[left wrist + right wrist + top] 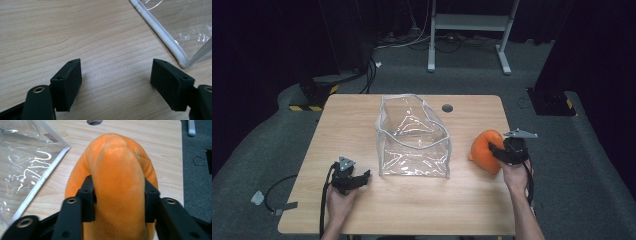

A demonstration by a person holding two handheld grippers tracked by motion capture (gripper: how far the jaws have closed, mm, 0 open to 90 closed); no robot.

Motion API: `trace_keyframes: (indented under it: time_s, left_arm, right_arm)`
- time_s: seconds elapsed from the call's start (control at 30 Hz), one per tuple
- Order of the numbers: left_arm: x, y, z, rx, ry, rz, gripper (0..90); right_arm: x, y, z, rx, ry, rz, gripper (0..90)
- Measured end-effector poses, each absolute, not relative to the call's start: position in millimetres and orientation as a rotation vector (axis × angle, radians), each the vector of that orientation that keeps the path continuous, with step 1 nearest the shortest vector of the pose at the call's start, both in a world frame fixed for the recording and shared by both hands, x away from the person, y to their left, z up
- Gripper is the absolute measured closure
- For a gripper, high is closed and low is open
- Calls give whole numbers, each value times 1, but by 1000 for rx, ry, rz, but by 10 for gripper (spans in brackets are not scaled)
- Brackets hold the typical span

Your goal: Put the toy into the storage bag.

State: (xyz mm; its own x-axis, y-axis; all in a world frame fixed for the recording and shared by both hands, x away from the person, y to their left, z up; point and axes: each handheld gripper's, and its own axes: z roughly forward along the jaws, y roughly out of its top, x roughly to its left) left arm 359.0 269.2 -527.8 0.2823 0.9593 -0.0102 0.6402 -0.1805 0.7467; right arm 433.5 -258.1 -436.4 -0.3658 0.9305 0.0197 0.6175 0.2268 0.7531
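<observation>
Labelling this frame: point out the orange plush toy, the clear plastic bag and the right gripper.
orange plush toy (pixel 117 170), right gripper view, on its bulging upper fold.
clear plastic bag (pixel 414 152), high view, on its front wall.
right gripper (pixel 119 200), right gripper view, midway between the fingertips pressed into the toy.

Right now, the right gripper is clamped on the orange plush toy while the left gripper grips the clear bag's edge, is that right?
Not quite: the left gripper holds nothing, its jaws open over bare table beside the clear bag, as the left gripper view shows. The right gripper does clamp the orange plush toy.
</observation>
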Motion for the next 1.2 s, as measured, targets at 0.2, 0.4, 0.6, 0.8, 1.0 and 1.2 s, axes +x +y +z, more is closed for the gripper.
trace_keyframes:
  time_s: [0.2, 0.4, 0.6, 0.8, 1.0, 1.2]
  left_arm:
    - [359, 269, -528, 1907, 1434, 631, 251]
    - [359, 269, -528, 1908, 1434, 632, 251]
    - [359, 269, -528, 1907, 1434, 632, 251]
    - [359, 269, -528, 1906, 1435, 633, 252]
    - [359, 269, -528, 1905, 1436, 633, 254]
    - [359, 269, -528, 1905, 1436, 632, 254]
  right_arm:
    - [434, -255, -431, 1383, 2102, 949, 647]
    - [430, -260, -426, 1388, 2102, 1072, 651]
    - [424, -259, -419, 1362, 2117, 1099, 650]
    - [418, -257, -412, 1343, 2119, 1138, 651]
    - [413, -257, -402, 1348, 2125, 1149, 651]
    - [405, -252, -395, 1306, 2162, 1166, 649]
